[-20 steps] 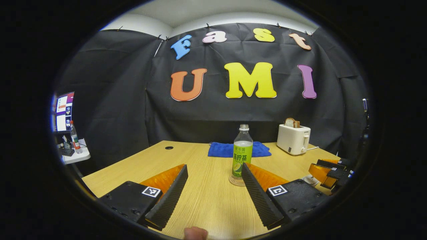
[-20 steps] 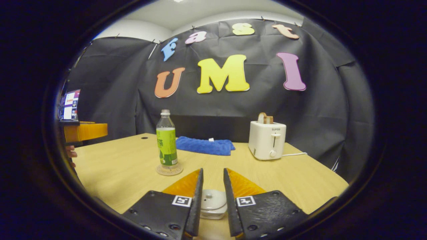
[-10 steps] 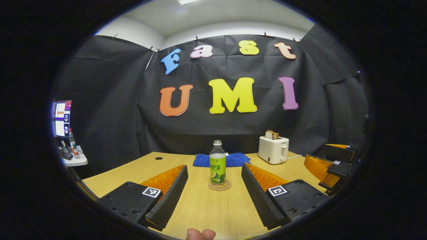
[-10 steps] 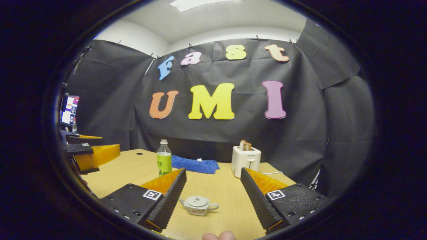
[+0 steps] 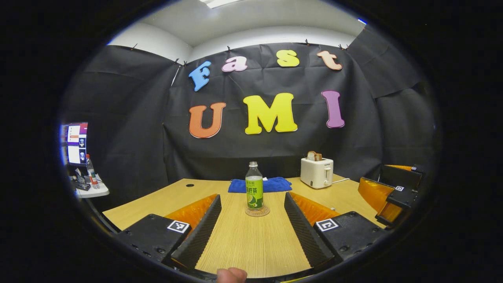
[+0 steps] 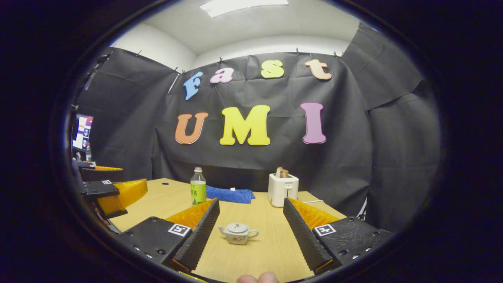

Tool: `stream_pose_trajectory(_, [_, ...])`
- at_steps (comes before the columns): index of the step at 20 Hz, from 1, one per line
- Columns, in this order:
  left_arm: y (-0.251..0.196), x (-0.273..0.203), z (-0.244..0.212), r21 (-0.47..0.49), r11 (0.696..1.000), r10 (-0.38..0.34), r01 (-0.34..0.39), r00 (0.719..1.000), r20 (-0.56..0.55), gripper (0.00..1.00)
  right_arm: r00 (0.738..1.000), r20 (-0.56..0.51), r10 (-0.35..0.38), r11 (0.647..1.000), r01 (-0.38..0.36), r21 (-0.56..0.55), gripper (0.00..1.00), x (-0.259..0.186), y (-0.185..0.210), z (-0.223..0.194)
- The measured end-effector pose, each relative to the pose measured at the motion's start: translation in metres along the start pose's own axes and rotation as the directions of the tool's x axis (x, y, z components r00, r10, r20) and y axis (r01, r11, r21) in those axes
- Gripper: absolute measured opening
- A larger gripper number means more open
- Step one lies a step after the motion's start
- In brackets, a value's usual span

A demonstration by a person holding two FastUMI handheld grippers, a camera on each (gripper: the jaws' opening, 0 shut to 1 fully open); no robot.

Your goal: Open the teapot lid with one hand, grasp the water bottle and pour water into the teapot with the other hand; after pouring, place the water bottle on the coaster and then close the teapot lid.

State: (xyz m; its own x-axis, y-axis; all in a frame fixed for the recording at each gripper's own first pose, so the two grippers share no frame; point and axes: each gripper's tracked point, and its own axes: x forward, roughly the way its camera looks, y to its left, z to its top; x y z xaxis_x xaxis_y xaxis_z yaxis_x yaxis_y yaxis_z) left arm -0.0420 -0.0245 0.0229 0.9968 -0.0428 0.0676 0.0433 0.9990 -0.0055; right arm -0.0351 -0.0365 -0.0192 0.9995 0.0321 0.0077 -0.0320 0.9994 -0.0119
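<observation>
A clear water bottle [image 5: 254, 184] with a green label stands upright on a round coaster [image 5: 257, 211] mid-table. My left gripper [image 5: 251, 202] is open and empty, well back from the bottle, which shows between its fingers. In the right gripper view the same bottle [image 6: 198, 187] stands at the left. A small white teapot [image 6: 237, 233] sits on the table with its lid on. My right gripper [image 6: 250, 208] is open and empty, pulled back, with the teapot in the gap ahead of it. Each view catches the other gripper at its edge: right gripper [image 5: 387, 198], left gripper [image 6: 112, 192].
A white toaster [image 5: 316, 172] holding a slice of bread stands at the back right of the wooden table [image 5: 251, 243]. A blue cloth [image 5: 275, 184] lies behind the bottle. A side shelf with a screen [image 5: 76, 143] and another bottle is at far left.
My right gripper let go of the teapot lid, opened and drew back and up. My left gripper also backed away from the bottle, which now looks smaller and farther.
</observation>
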Motion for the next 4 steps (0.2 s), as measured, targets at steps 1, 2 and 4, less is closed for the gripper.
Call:
stream_pose_trajectory(1, [-0.0012,-0.0013,0.0013,-0.003,1.0,-0.007,0.007,1.0,0.003,1.0,1.0,0.004,0.0,1.0,0.0,0.0,0.98,-0.0022,0.0019,0.003])
stream_pose_trajectory(2, [-0.0008,-0.0019,0.0024,-0.003,1.0,-0.008,0.008,1.0,0.001,1.0,1.0,0.011,-0.004,1.0,0.004,-0.006,0.98,-0.0033,0.003,0.0066])
stream_pose_trajectory(4, [0.0073,-0.0043,0.004,-0.008,1.0,0.009,-0.008,1.0,0.003,1.0,1.0,0.022,-0.012,1.0,0.013,-0.017,0.98,-0.0041,0.005,0.0098])
